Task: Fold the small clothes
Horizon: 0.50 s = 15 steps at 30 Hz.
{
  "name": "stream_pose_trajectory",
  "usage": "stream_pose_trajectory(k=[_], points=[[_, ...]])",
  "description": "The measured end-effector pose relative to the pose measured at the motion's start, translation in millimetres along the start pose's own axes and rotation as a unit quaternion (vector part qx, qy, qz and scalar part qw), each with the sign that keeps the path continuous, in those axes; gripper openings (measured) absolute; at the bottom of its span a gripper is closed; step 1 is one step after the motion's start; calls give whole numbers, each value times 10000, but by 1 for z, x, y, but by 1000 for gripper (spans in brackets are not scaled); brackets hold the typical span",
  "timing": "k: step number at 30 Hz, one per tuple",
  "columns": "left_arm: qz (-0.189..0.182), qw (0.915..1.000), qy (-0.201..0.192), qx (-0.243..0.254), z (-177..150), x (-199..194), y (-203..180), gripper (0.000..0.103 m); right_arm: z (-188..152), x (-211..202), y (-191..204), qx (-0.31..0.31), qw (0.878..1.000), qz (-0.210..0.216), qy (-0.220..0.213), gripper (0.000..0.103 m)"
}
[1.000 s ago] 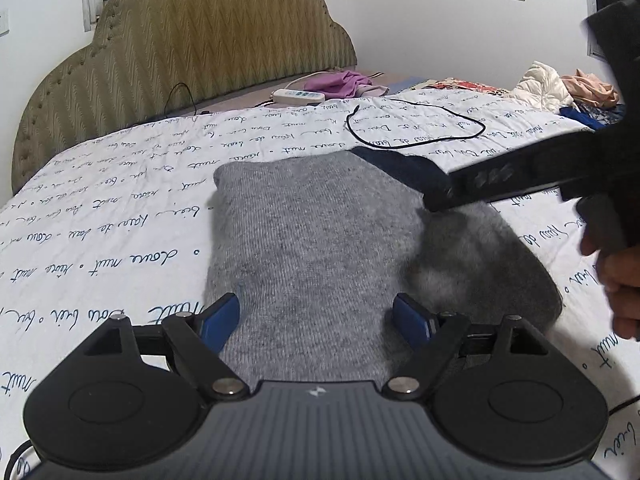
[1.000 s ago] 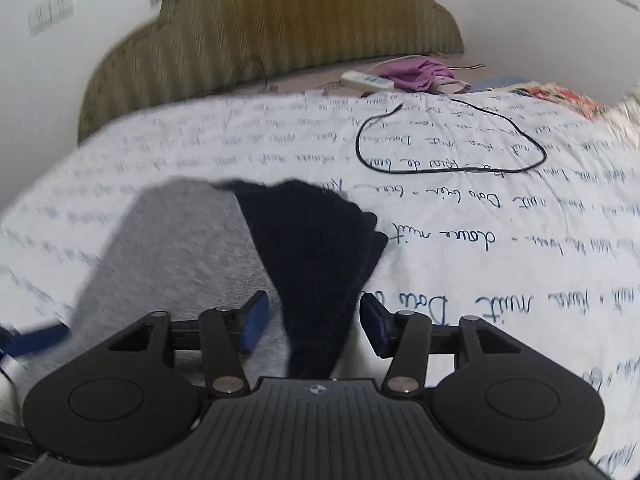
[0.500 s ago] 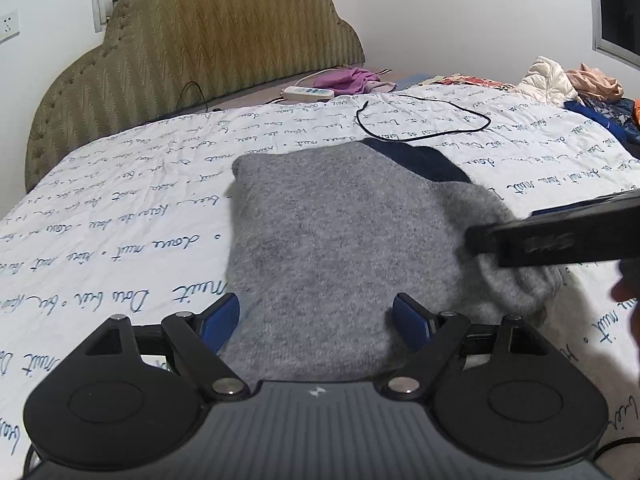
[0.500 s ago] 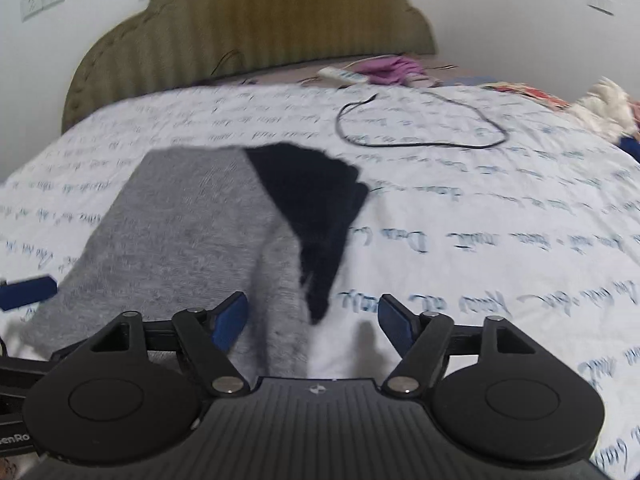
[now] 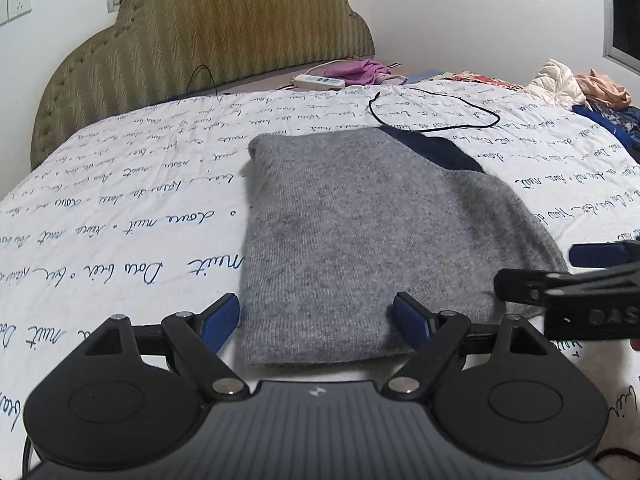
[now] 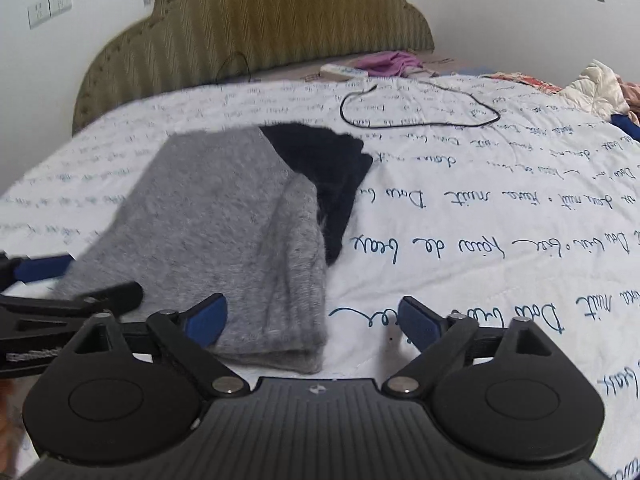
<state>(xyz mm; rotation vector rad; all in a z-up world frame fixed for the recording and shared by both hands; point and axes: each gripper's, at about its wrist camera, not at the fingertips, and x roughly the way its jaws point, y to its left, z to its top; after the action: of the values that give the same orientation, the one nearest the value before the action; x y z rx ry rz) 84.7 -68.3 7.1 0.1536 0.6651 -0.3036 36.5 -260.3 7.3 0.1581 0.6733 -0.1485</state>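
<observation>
Bed sheet (image 5: pixel 132 208): white with dark blue handwritten script, covering the bed.
Headboard (image 5: pixel 224 36): olive-green padded fabric with a scalloped top, at the far end against the white wall.
Black cable (image 5: pixel 436 114): looped on the sheet, far right of centre.
Power strip (image 5: pixel 319 81): white, at the far edge of the bed.
Purple cloth (image 5: pixel 356 71): crumpled just right of the power strip.
Clothes pile (image 5: pixel 580 90): white, peach and blue pieces, far right.
Wall sockets (image 6: pixel 50 9): white, on the left wall.
</observation>
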Motion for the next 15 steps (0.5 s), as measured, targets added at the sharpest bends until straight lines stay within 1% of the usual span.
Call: stream_pose_trajectory(k=[1, 4, 8, 12, 15], points=[[-16, 10000, 12, -38, 0, 0, 1, 84, -2, 1, 1, -36, 10000, 3, 20, 102], [-26, 10000, 34, -85, -1, -1, 1, 84, -5, 7, 1, 9, 9997, -110, 206, 102], [5, 10000, 17, -70, -3, -4, 2, 84, -7, -3, 2, 156, 9998, -34, 106, 102], [-3, 9999, 34, -144, -4, -6, 4, 84, -10, -5, 8, 112, 9998, -53, 143, 102], [16, 9999, 36, -168, -6, -8, 4, 84, -13, -7, 9, 147, 9997, 21, 183, 102]])
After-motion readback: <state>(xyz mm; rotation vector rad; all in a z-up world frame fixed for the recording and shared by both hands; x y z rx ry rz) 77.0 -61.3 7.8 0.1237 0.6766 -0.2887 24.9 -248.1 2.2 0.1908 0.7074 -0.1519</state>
